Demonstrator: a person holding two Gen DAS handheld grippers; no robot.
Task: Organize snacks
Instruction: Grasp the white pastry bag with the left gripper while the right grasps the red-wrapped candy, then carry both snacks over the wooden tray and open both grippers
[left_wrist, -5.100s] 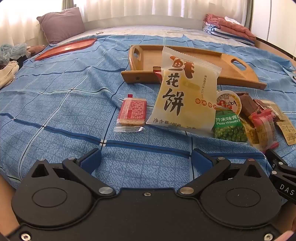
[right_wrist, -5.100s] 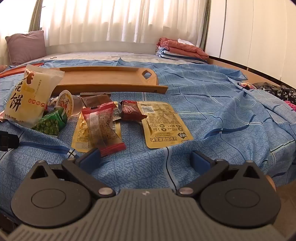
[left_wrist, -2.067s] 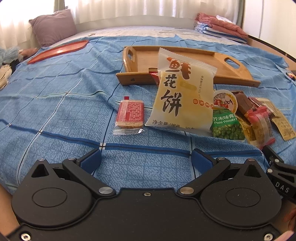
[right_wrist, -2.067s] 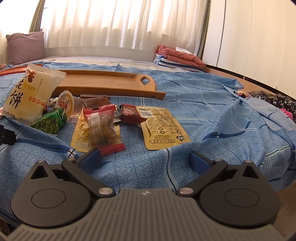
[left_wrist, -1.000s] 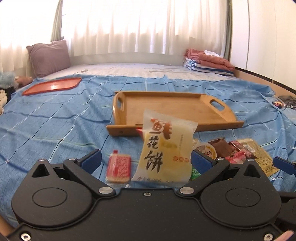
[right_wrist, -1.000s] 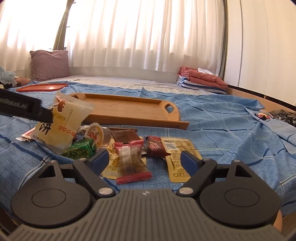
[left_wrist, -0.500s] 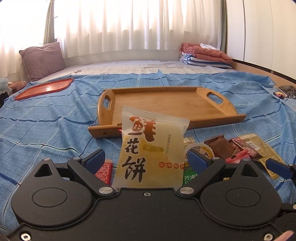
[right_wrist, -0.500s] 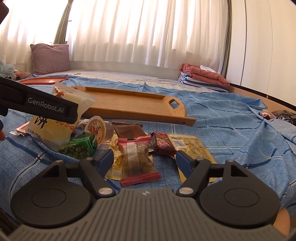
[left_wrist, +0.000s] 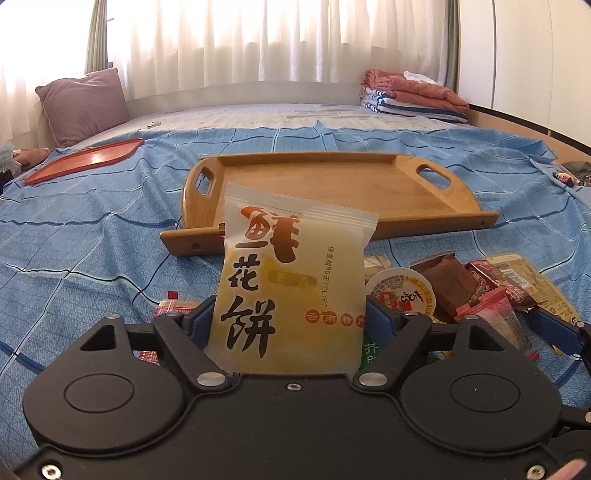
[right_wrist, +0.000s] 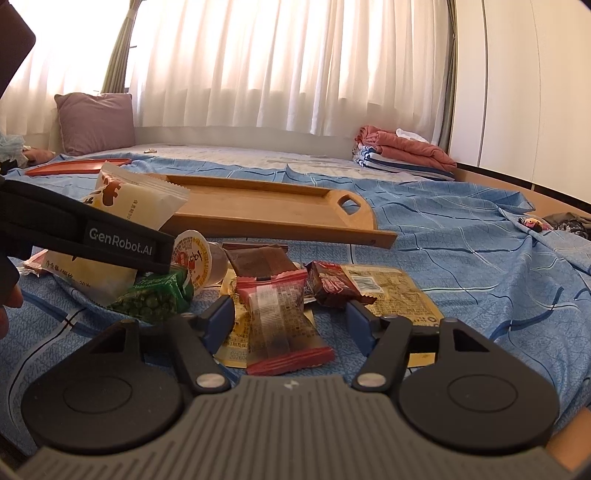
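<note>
Wooden tray behind pastry packet

Flower-cake packet between left gripper fingers, before wooden tray. Right of packet: jelly cup, wasabi-pea bag. Wrapped candy between right gripper fingers. Behind tray: folded blankets.

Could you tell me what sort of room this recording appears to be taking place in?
Most likely a bedroom: the snacks lie on a bed with a blue checked sheet, a purple pillow sits by the curtained window, and folded bedding is stacked at the far side.
</note>
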